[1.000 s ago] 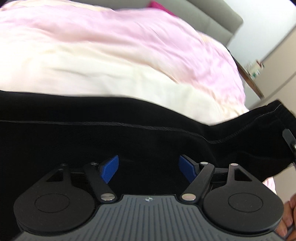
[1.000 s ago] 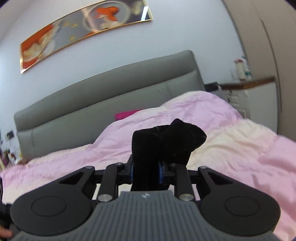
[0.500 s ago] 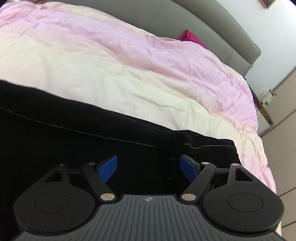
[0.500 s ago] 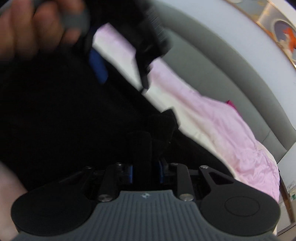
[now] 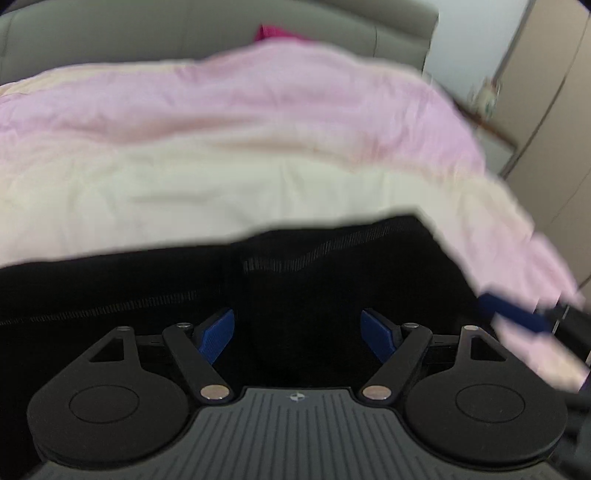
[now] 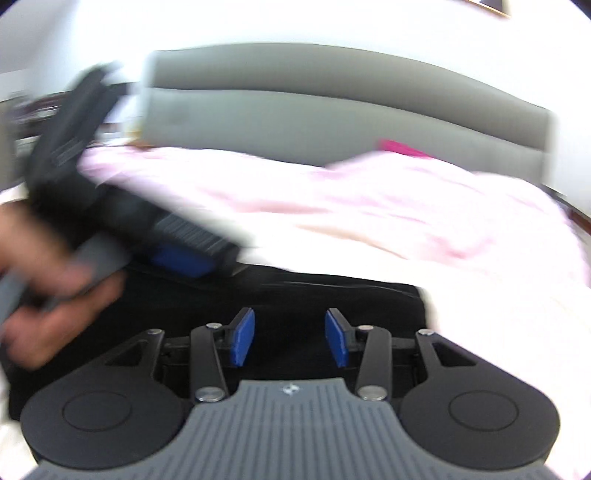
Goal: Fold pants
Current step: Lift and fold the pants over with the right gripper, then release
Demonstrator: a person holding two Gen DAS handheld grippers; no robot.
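Observation:
The black pants [image 5: 332,280] lie flat on the bed, one layer over another, with stitched seams showing. My left gripper [image 5: 297,334] hovers over them, its blue pads wide apart and nothing between them. In the right wrist view the pants [image 6: 314,299] fill the lower middle. My right gripper [image 6: 290,336] sits just above the cloth with its jaws opening, and no fabric is pinched between the pads. The left gripper [image 6: 181,258] and the hand [image 6: 55,295] holding it show blurred at the left of that view. A blue pad of the right gripper [image 5: 513,314] shows at the right edge of the left wrist view.
A pink and cream duvet [image 5: 240,147] covers the bed beyond the pants. Behind it stand a grey padded headboard [image 6: 332,110] and a magenta pillow [image 5: 277,33]. A nightstand [image 5: 491,125] and pale wardrobe doors [image 5: 546,129] are at the right.
The right gripper carried a bunch of black cloth down onto the pants and let it go, its pads now apart. The left gripper stayed open while its view swung across the bed.

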